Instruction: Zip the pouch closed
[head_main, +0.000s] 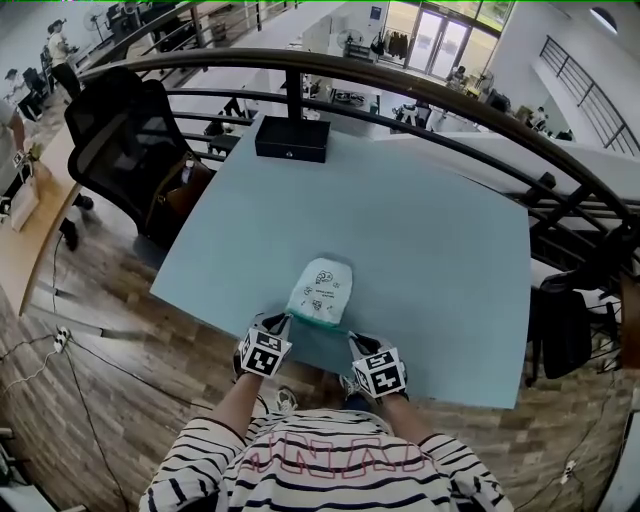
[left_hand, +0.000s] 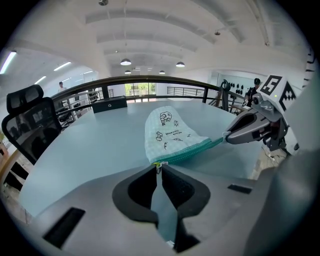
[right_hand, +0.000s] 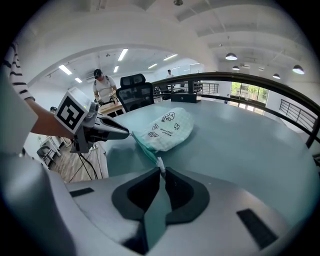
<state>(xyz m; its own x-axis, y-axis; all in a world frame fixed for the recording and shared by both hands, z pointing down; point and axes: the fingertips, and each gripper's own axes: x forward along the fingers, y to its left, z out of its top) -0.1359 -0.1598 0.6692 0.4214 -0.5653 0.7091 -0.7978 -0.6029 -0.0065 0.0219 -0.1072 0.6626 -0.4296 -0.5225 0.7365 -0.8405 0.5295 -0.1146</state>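
A small white pouch (head_main: 321, 289) with cartoon prints and a green zip edge lies near the front edge of the pale teal table (head_main: 430, 250). In the head view the zip edge runs taut between both grippers. My left gripper (head_main: 287, 321) is shut on the pouch's left corner (left_hand: 158, 164), where a small metal piece shows at the fingertips. My right gripper (head_main: 349, 336) is shut on a little white tab (right_hand: 160, 164) at the zip's other end. Each gripper view shows the other gripper's tip at the far corner: the right gripper (left_hand: 227, 136) and the left gripper (right_hand: 127, 134).
A black box (head_main: 291, 138) sits at the table's far edge, just inside a curved dark railing (head_main: 430, 92). A black office chair (head_main: 125, 140) stands off the table's left side. A person (right_hand: 104, 87) stands far behind it. The table's front edge lies just under my hands.
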